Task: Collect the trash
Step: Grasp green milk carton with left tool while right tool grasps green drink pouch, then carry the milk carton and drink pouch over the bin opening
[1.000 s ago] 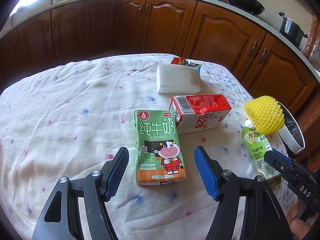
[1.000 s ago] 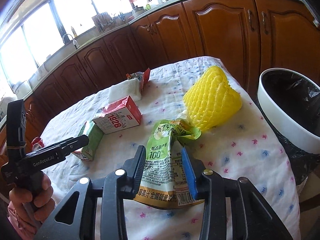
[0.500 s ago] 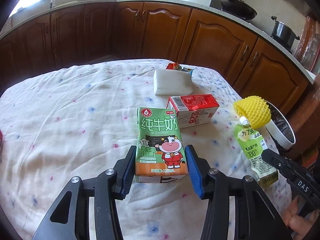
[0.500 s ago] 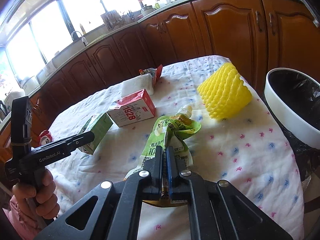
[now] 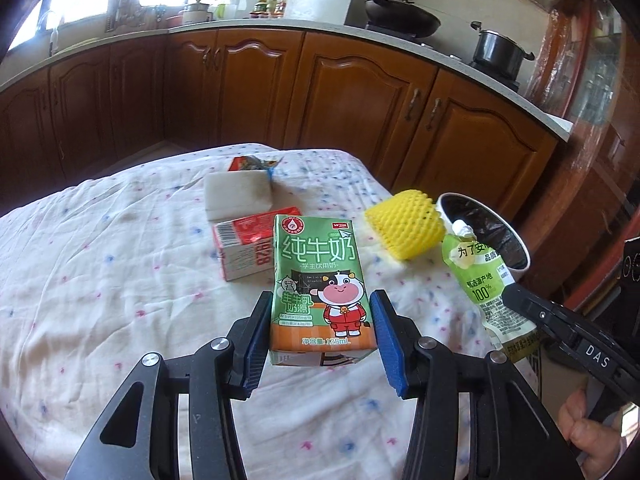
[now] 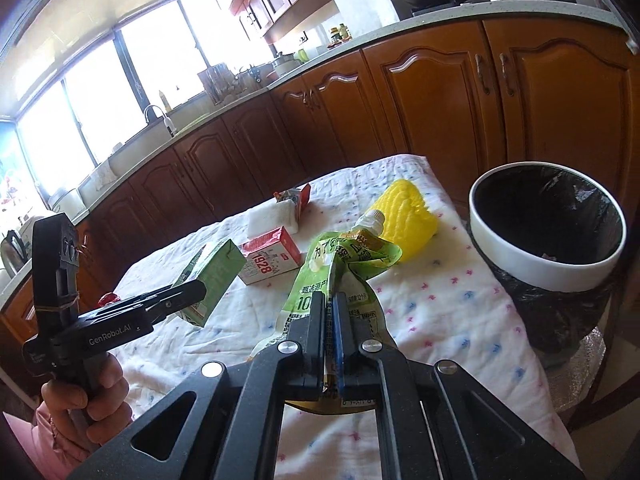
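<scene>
Green milk carton [image 5: 320, 280], orange band at base, cartoon cow printed. Second carton [image 5: 250, 248] red and white. Foam fruit net [image 5: 406, 224] yellow. Juice pouch [image 6: 340, 272] green. Tablecloth [image 5: 100, 300] white, dotted pink and blue. Bin [image 6: 548, 272] white, black-lined.

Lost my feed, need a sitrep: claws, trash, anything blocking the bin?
Left claw shut on green milk carton. Right claw shut on green juice pouch. Both lifted off table. Bin open, path looks clear.
</scene>
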Demonstrator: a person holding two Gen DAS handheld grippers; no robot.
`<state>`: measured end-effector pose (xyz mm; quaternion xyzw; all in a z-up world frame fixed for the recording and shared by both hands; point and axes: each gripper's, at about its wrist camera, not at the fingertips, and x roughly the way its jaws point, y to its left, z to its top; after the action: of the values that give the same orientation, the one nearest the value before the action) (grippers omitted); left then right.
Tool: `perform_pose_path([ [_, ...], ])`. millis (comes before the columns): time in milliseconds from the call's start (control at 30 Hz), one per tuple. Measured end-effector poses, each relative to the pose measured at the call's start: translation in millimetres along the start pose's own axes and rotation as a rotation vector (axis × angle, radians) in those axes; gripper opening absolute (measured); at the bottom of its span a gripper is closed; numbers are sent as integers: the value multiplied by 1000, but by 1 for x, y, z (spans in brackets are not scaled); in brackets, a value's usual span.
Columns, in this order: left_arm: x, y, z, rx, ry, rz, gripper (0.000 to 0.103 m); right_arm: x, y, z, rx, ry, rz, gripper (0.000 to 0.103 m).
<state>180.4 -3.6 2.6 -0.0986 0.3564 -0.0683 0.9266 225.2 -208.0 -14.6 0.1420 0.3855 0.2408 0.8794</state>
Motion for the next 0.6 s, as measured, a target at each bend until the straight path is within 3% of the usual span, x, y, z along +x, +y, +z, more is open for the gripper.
perform_pose_path([
  [600,45,-76,19,128,46,-136,47,-45,-73,-2,111,-76,-145,3],
])
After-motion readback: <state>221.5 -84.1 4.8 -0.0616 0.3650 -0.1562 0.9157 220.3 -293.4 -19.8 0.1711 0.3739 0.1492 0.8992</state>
